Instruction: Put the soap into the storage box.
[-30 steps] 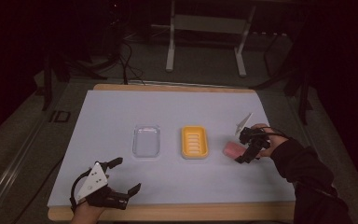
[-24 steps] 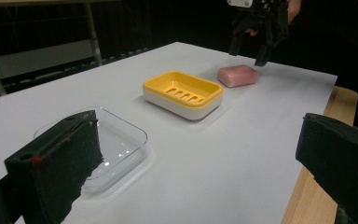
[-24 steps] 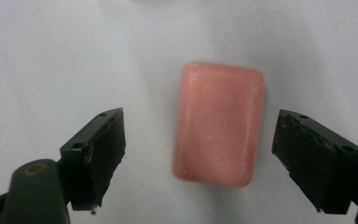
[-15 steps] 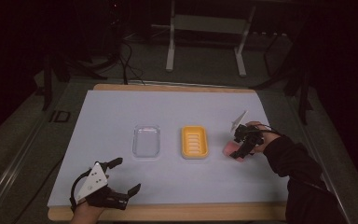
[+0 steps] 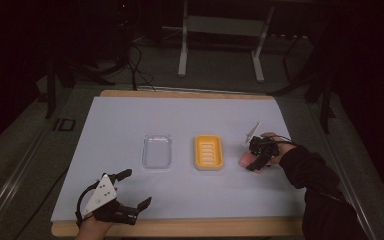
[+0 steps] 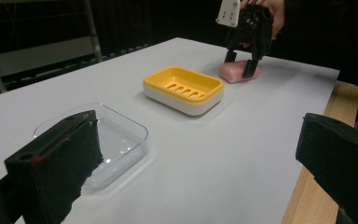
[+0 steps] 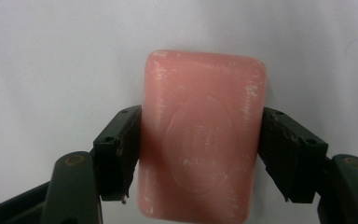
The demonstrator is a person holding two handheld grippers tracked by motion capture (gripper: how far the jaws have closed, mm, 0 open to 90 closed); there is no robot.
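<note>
A white table (image 5: 130,115) with a wooden edge along its near side carries everything. At the near left corner the left gripper (image 5: 130,192) rests in a hand, its jaws spread wide apart with nothing between them. Near the middle sits a clear plastic tray (image 5: 157,151), and just to its right, apart from it, a yellow soap dish (image 5: 208,152) with a slotted floor and a white base. Right of the dish, the right gripper (image 5: 252,161) points down onto a pink soap bar (image 7: 200,135) lying flat on the table; its jaws stand one on each long side of the bar, touching or very nearly touching it.
</note>
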